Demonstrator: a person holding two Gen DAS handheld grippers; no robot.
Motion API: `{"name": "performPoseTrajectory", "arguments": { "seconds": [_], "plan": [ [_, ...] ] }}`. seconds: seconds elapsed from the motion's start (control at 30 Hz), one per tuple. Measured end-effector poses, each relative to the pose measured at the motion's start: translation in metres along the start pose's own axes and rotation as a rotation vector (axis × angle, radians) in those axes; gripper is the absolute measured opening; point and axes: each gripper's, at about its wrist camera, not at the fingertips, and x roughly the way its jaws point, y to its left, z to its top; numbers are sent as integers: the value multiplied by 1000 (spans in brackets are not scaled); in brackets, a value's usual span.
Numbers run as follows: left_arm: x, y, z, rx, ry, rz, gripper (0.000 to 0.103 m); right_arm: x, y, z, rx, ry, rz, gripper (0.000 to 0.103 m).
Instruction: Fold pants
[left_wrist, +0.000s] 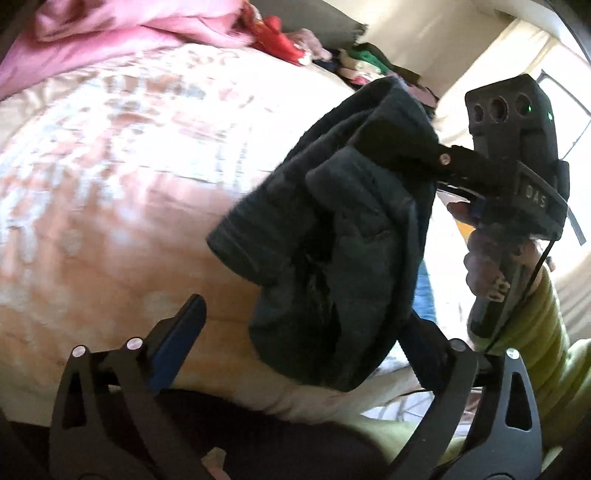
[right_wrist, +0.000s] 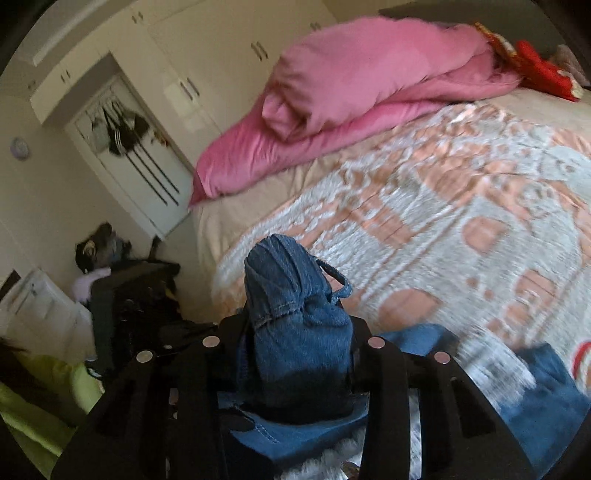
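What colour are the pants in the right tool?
Blue denim pants, clearest in the right wrist view.

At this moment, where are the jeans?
The jeans are bunched in the right tongs, lifted over the near edge of the patterned bedspread, beside the open left tongs.

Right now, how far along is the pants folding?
Nothing looks folded yet: no flat folded pants lie on the patterned bedspread. In hand: the right hand-held gripper is clamped on a bunched part of the blue jeans, which hang in a lump above the bed. The left hand-held gripper is open and empty. Left: spreading the jeans flat and every fold.
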Motion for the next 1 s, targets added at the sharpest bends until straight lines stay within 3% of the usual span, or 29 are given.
{"name": "performPoseTrajectory", "arguments": {
  "seconds": [0.2, 0.27, 0.3, 0.33, 0.5, 0.6, 0.73, 0.9, 0.97, 1.0],
  "plan": [
    [29, -37, 5, 2, 61, -116, 89, -38, -9, -13, 21, -65, -18, 39],
    [30, -52, 4, 22, 50, -127, 75, -51, -10, -18, 28, -91, -43, 56],
    [32, -57, 4, 31, 49, -130, 75, -61, -14, -22, 53, -120, -51, 75],
    [33, -64, 2, 44, 52, -136, 75, -70, -18, -27, 78, -148, -74, 85],
    [47, -92, -17, 142, 107, -149, 75, -109, -38, -68, 178, -195, -234, 87],
    [55, -108, -29, 210, 143, -140, 75, -115, -50, -99, 262, -181, -280, 96],
    [63, -113, -36, 267, 168, -92, 77, -114, -58, -127, 346, -170, -292, 97],
    [65, -113, -36, 266, 164, -87, 78, -94, -53, -132, 326, -107, -318, 96],
    [66, -117, -37, 269, 162, -82, 80, -76, -44, -129, 254, -66, -357, 63],
    [66, -117, -39, 269, 163, -81, 81, -70, -43, -128, 233, -53, -353, 39]
  ]
}}
